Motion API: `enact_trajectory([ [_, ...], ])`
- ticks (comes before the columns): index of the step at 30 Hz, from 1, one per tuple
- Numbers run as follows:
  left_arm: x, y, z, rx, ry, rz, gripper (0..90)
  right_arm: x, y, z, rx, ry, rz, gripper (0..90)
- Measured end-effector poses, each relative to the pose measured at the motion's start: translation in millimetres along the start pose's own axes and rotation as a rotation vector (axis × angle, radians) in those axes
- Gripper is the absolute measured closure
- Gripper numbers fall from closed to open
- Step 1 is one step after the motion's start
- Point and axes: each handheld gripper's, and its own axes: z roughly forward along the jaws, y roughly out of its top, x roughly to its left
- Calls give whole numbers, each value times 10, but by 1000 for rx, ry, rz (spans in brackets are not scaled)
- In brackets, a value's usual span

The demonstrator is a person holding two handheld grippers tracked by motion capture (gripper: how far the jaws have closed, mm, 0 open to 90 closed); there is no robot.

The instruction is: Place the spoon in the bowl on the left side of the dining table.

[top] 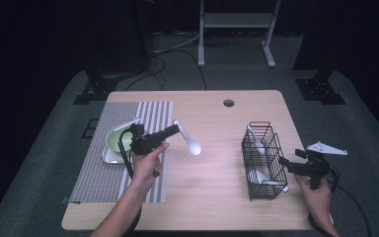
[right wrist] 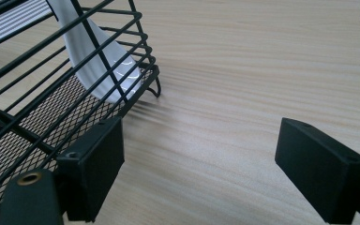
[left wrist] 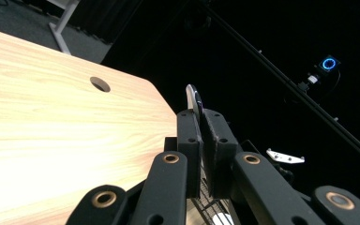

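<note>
**Spoon lifted on the left, basket waiting on the right**

Near right: my right gripper (top: 285, 161) sits low at the near right side of the black wire basket (top: 264, 160), jaws spread wide with bare tabletop between them. In the right gripper view one jaw is right against the basket (right wrist: 51, 84) wall; I can't tell whether it touches. A white spoon (right wrist: 96, 61) leans inside that corner. From above I count two spoons in the basket, one far (top: 256, 140), one near (top: 269, 178).

Near left: my left gripper (top: 176, 129) is clamped on the handle of a white ceramic spoon (top: 189, 140), held above the table (top: 217, 207) centre. In the left gripper view the handle tip (left wrist: 194, 98) pokes up between the closed jaws.

Key relation: the spoon's long axis runs from the jaws down and right, bowl toward the basket. The basket lies well apart, to the right of the held spoon, so the left hand carries and the right, already beside the basket, could steady it.

Farther left: a pale green bowl (top: 116, 140) on a white tray (top: 109, 158), resting on the striped placemat (top: 98, 168).

Far: cable hole (top: 228, 103) in the tabletop.
</note>
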Motion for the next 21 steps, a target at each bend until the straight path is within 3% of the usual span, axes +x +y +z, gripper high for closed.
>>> enact_trajectory([
  [21,241,106,-253,-49,59,-12,864,-6,1,12,10,-13,4,148],
])
